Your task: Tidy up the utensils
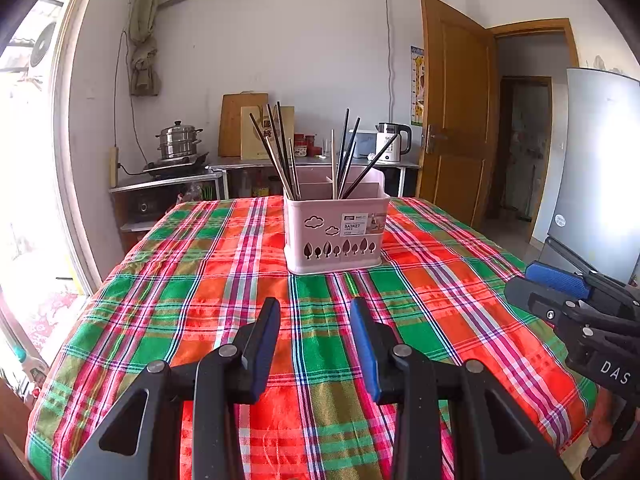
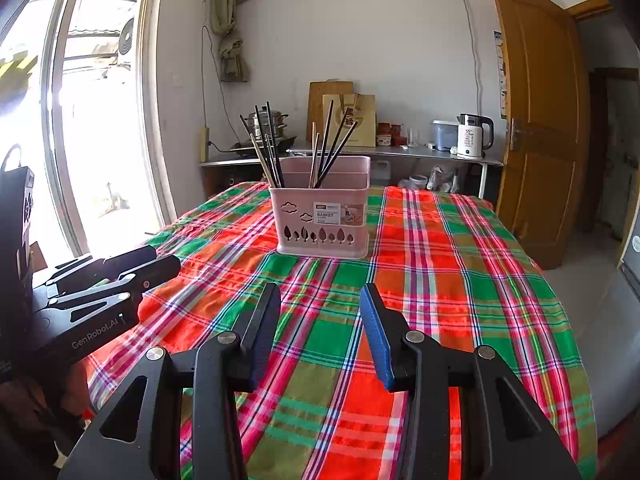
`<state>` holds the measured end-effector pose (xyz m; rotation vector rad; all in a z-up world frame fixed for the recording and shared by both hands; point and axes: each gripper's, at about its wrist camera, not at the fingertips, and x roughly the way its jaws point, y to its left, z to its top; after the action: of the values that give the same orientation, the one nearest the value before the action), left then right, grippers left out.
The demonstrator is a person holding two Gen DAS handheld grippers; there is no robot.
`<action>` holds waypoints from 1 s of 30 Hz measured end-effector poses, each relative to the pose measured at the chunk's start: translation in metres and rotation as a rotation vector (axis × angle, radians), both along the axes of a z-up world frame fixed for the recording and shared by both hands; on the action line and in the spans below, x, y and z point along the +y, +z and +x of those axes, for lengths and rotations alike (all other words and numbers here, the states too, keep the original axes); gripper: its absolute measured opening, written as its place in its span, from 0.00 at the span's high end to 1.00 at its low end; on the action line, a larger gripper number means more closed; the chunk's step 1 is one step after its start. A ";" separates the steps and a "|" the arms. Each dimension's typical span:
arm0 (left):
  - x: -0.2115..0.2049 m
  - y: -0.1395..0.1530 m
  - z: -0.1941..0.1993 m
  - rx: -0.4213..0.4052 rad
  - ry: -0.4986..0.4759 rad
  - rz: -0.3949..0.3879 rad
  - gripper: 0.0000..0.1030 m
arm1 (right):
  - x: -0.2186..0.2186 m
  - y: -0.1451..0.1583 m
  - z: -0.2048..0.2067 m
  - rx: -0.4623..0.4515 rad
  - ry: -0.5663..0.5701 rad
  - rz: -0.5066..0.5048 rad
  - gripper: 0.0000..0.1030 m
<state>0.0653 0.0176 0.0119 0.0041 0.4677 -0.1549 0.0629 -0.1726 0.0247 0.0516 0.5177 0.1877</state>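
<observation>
1. Two claws, left gripper (image 1: 315, 312) and right gripper (image 2: 320, 300), hover with jaws apart, holding nothing.
2. Pink basket (image 1: 336, 236) stands ahead of both, chopsticks (image 1: 280, 148) upright inside.
3. No utensil lies on the tablecloth (image 1: 200, 280); probably only withdrawal remains, clear of the sticks.

1. The tablecloth (image 1: 224, 264) was plaid in red, green and olive, crossed by pink, white and blue lines.
2. On the tablecloth, the basket (image 1: 336, 236) was pale pink with cut-out clouds and trees.
3. The chopsticks (image 1: 280, 148) in the basket were black and pale wood.
4. Behind the basket, the kettle (image 1: 390, 142) was white and black.
5. The door (image 1: 456, 112) was brown.
</observation>
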 end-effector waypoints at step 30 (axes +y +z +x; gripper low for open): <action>-0.002 0.001 -0.004 -0.002 -0.006 -0.001 0.65 | 0.000 0.000 -0.001 0.011 0.007 0.002 0.59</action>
<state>0.0615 0.0159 0.0126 0.0049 0.4656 -0.1613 0.0618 -0.1722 0.0243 0.0531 0.5286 0.1947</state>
